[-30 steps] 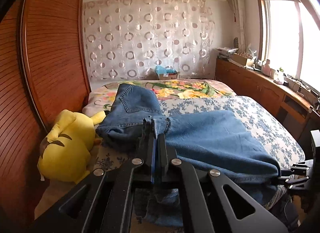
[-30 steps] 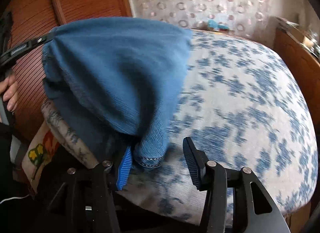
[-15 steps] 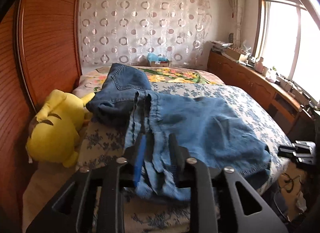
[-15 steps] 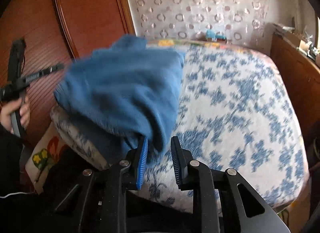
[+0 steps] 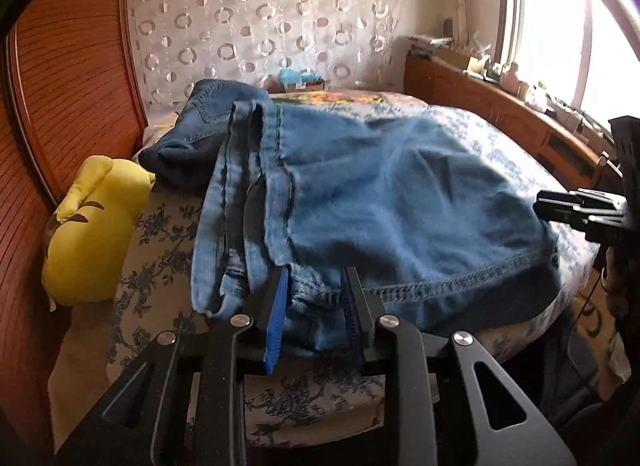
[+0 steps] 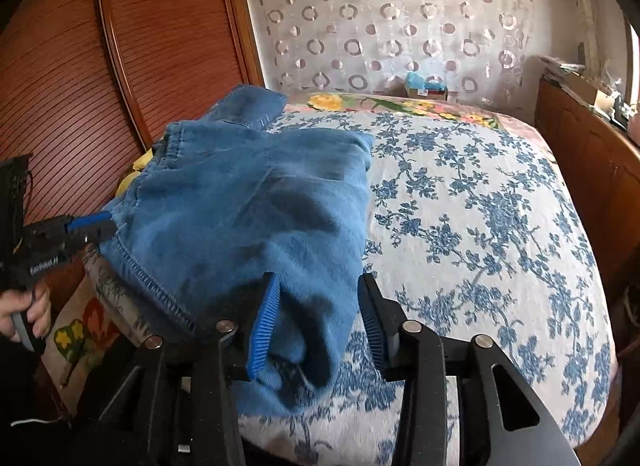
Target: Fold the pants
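Both hand-held grippers stand at the near edge of the bed (image 6: 500, 225), whose right half lies bare. Folded pants (image 5: 380, 193) cover its left. Left hand-held gripper (image 5: 314, 306), jaws just narrowed, straddles the hem; right hand-held gripper (image 6: 316, 318), just widened, brackets a loose corner.

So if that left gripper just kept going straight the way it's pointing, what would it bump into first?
The left gripper would meet the blue denim pants at once: their hemmed edge already lies between its parted fingers. Beyond that is the floral bedspread, though depth is hard to judge.
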Demonstrator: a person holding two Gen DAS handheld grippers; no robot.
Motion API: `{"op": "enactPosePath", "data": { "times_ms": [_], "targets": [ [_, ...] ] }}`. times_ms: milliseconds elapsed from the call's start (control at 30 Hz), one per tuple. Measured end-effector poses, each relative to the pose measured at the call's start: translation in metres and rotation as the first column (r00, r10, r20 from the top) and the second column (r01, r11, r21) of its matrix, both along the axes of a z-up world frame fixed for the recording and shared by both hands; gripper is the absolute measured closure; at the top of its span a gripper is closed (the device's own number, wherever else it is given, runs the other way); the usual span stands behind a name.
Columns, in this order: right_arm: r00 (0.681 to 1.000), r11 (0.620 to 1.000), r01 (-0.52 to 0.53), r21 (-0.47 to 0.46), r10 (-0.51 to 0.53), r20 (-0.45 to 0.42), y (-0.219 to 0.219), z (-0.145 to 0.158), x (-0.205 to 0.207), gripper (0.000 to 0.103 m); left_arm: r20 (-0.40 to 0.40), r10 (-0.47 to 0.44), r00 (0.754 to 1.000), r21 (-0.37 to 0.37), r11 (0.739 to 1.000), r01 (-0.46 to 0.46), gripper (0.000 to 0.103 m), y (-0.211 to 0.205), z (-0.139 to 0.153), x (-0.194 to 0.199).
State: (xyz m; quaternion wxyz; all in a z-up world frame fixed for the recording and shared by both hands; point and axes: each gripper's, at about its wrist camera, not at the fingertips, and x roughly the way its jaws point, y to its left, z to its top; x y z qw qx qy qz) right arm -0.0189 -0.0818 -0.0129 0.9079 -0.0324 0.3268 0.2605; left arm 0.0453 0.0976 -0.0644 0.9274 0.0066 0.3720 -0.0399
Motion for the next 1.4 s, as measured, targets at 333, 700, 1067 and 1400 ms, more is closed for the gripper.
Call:
{"op": "enactPosePath", "data": {
  "times_ms": [333,700,1067,1400],
  "targets": [
    [1.0,0.999,-0.009,0.035,0.009,-0.016,0.002,-0.003,0.009,0.053,0.084,0.045,0.996,-0.028,0.999,-0.042,0.096,0.023,0.023,-0.02],
    [1.0,1.0,-0.006,0.021,0.007,-0.029,0.01,0.005,0.073,0.049,0.1,0.028,0.995,-0.088,0.996,-0.019,0.056,0.023,0.033,0.0],
    [0.978,0.993,-0.116,0.005,0.115,-0.172,0.047,-0.028,0.137,0.049,0.126,0.036,0.991,-0.085,0.996,-0.025,0.05,0.022,0.042,0.039],
    [0.992,0.991,-0.12,0.067,0.122,-0.029,0.022,0.013,0.139,0.095,0.122,0.017,0.992,-0.076,0.997,-0.007,0.05,0.005,0.046,0.069]
  ]
}}
